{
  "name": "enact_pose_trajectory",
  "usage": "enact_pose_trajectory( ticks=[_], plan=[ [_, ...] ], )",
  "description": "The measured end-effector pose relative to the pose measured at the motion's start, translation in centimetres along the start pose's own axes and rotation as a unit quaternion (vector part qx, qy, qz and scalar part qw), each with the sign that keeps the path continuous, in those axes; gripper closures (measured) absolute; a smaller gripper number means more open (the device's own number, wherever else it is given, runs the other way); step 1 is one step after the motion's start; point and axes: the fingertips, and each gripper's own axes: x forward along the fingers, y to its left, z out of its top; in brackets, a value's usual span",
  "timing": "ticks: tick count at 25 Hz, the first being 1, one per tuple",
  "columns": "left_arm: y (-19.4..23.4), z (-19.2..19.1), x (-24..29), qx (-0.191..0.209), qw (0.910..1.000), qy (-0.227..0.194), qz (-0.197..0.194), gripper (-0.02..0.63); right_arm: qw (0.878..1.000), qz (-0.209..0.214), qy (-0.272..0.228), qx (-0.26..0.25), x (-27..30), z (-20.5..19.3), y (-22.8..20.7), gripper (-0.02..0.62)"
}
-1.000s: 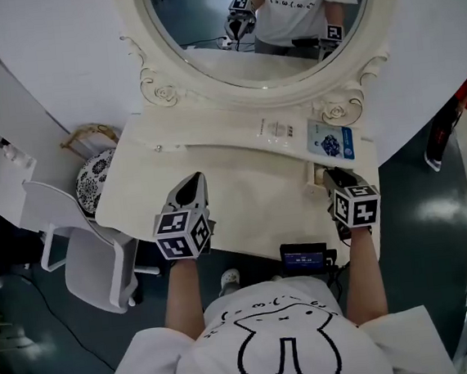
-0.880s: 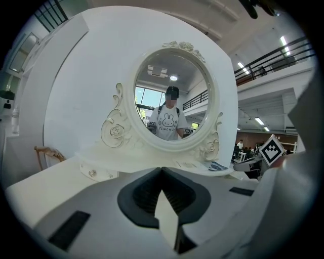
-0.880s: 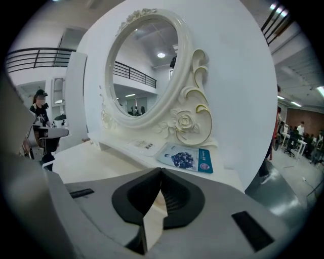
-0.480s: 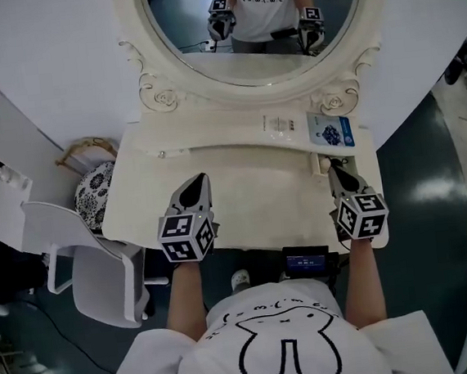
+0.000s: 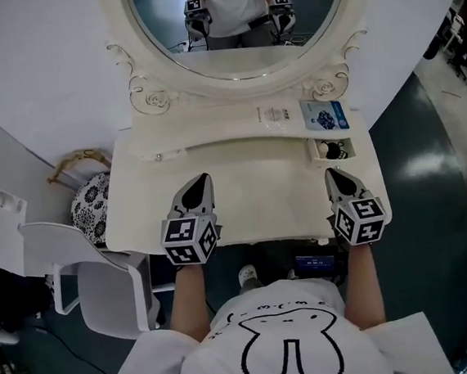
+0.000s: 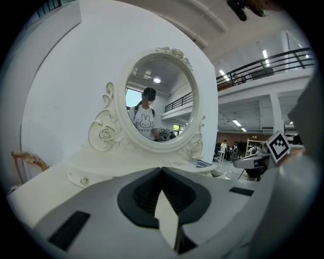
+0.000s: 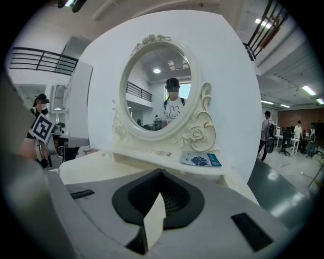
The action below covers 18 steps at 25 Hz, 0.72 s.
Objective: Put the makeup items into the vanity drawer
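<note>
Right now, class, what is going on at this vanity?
A person stands at a white vanity with tongs in each hand. The left tongs and right tongs are over the tabletop, both shut and empty. A small drawer at the right stands open; a blue packet and a pale packet lie on the shelf.

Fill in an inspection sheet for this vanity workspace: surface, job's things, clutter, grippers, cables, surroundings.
Surface: cream vanity top, bare in the middle.
Job's things: blue packet and pale packet on the shelf under the mirror; small drawer open at right, dark items inside.
Clutter: nothing seen.
Grippers: left gripper and right gripper both shut, empty.
Cables: nothing seen.
Surroundings: oval mirror; white chair at left; screen device below the table edge.
</note>
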Motion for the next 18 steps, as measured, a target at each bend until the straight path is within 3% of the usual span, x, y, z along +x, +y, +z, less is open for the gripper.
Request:
enact_pose_trajectory(
  ticks=[6, 18],
  plan=[
    [-1.4, 0.0, 0.3, 0.0, 1.0, -0.004, -0.008, 0.597, 1.0, 0.0, -0.003, 0.001, -1.4, 0.0, -0.4, 0.601],
    [-8.4, -0.9, 0.1, 0.026, 0.9994, 0.007, -0.021, 0.597, 0.999, 0.023, -0.03, 0.017, -5.9, -0.6, -3.1, 0.601]
  ],
)
